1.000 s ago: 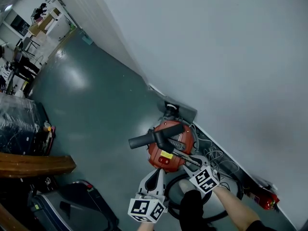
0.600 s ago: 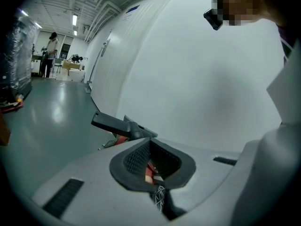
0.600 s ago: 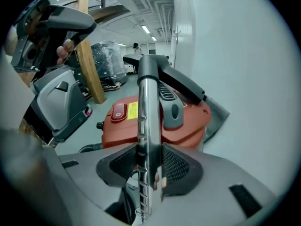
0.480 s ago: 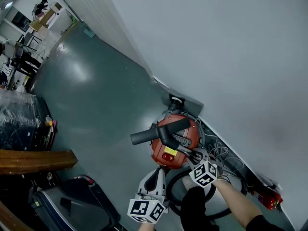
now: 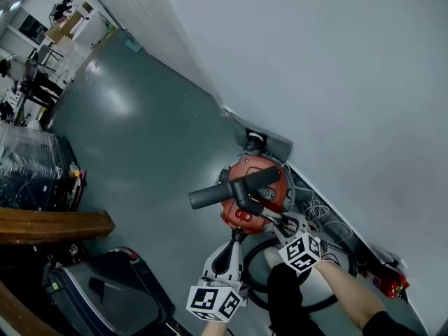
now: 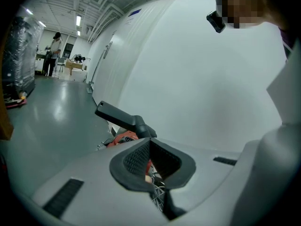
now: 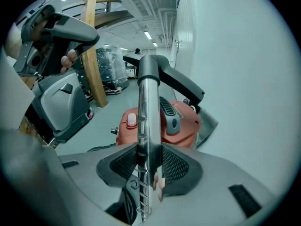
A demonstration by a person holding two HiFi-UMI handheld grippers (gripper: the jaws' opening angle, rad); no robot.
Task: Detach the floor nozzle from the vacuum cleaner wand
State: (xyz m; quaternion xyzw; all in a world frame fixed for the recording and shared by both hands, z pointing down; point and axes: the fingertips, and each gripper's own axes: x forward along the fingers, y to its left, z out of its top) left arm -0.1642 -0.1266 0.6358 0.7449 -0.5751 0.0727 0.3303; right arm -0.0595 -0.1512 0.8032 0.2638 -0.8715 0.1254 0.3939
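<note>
Currently your right gripper has its jaws clamped on the slim chrome wand tube, which runs straight up and away from the pads. At the tube's far end sits the black plastic floor nozzle, so the piece to come off lies directly ahead of those jaws along the wand's own line, well beyond the grip.

In the head view the nozzle hangs in the air in front of the round red canister vacuum cleaner, and its long axis lies crosswise to the wand, with one end reaching toward your left. The right gripper is below and to the right of it.

Your left gripper is the free one and looks like the nearer of the two to the nozzle's neck. Its jaws are drawn close together with nothing between them. From its own camera the nozzle lies above and to the left of the jaw tips, apart from them, slanting down toward the right. My reading is that this hand must open and come up onto the neck before any pull along the wand's line.

No brand name or label text is legible on the vacuum, wand or nozzle.
</note>
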